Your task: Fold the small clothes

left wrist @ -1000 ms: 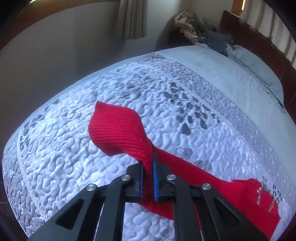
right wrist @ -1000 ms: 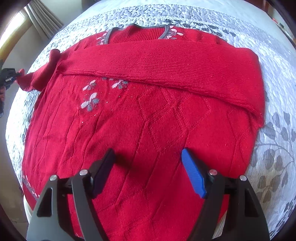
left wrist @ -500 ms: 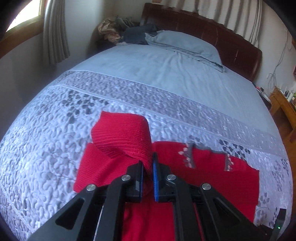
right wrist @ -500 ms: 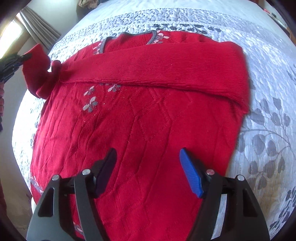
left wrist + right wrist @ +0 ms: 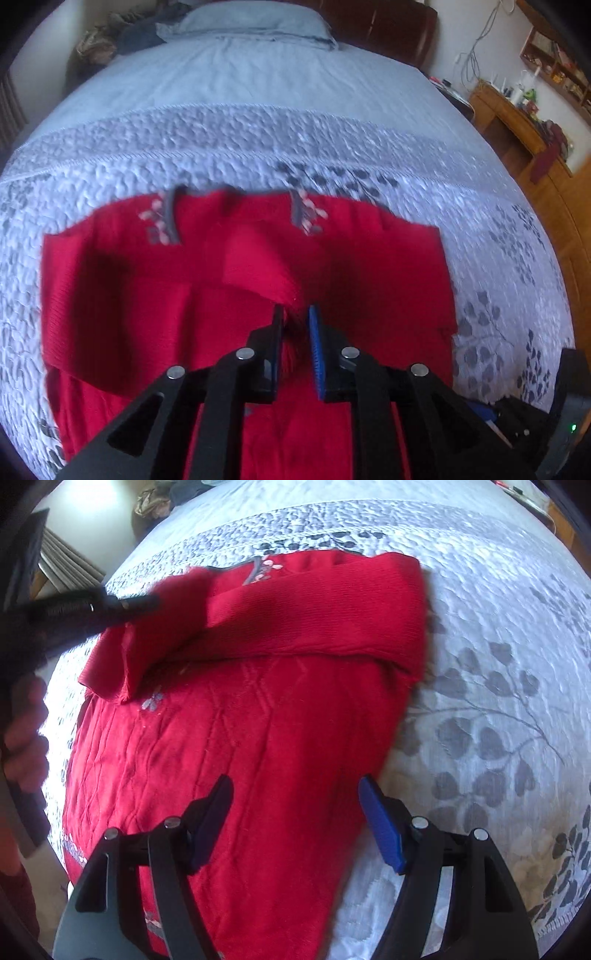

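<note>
Since a second ago my left tool (image 5: pixel 296 314) has carried the one free sleeve (image 5: pixel 258 264) from off the sweater's edge in over its chest, still clenched on the cuff. One red sweater (image 5: pixel 240 746) lies flat on the bed (image 5: pixel 498 646), its other sleeve (image 5: pixel 314 613) already folded across. My right tool (image 5: pixel 295 786) hovers released above the hem.
</note>
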`<state>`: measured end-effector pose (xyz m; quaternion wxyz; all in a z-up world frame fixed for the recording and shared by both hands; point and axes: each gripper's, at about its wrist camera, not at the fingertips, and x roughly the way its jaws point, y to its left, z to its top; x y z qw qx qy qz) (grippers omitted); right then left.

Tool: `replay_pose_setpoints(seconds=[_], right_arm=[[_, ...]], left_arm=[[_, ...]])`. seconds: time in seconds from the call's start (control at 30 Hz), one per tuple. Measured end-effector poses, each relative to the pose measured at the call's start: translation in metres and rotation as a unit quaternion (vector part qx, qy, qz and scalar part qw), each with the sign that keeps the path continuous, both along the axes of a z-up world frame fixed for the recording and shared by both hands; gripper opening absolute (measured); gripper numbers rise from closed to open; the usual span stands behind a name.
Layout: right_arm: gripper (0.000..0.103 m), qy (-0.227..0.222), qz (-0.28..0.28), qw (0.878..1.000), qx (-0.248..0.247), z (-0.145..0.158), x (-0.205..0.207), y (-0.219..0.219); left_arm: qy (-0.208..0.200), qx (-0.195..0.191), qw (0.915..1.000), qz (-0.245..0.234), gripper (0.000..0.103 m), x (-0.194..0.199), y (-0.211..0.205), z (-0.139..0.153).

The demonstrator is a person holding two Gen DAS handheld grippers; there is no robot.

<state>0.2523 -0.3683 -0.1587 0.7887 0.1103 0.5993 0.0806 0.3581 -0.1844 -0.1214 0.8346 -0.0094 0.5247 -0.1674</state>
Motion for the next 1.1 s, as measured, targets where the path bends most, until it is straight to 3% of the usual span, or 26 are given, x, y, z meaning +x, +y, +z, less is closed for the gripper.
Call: replay_pose_setpoints(seconds=[0.13,0.23,0.33,0.5,0.63,0.77,0.93,1.0,1.07,1.1], right_arm=[[0.070,0.002,-0.005,1.000,-0.002,-0.001,0.000,-0.002],[0.070,-0.001,-0.001,1.000,0.002,0.001,0.007,0.007],[0.070,-0.009,0.007,1.000,0.009,0.008,0.021,0.020],[0.070,-0.015,0.002,0.999,0.039,0.028,0.065,0.036],[0.070,-0.007,0.022,1.000,0.009,0.034,0.102,0.069],[0.070,0.012,0.029,0.999,-0.009,0.024,0.125,0.095],[0.070,0.045,0.023,0.998,-0.046,-0.004,0.154,0.118],[0.054,0.067,0.025,0.996,-0.055,-0.018,0.163,0.123],[0.032,0.070,0.025,0.995,-0.071,-0.022,0.165,0.123],[0.028,0.067,0.025,0.995,-0.069,-0.021,0.165,0.121]], left_arm=[[-0.020,-0.013,0.9997,0.010,0.028,-0.007,0.038,0.020],[-0.030,-0.054,0.9968,0.051,0.031,-0.006,0.101,0.045],[-0.056,-0.016,0.9930,0.103,0.036,0.001,0.154,0.054],[-0.008,0.041,0.9871,0.155,0.035,0.019,0.210,0.015],[0.023,0.062,0.9853,0.158,0.035,0.022,0.223,-0.019],[0.054,0.073,0.9836,0.156,0.035,0.025,0.220,-0.043],[0.067,0.073,0.9814,0.165,0.036,0.033,0.217,-0.053],[0.070,0.078,0.9810,0.164,0.036,0.034,0.215,-0.055],[0.069,0.081,0.9807,0.164,0.036,0.033,0.213,-0.057],[0.069,0.080,0.9810,0.163,0.037,0.032,0.213,-0.057]])
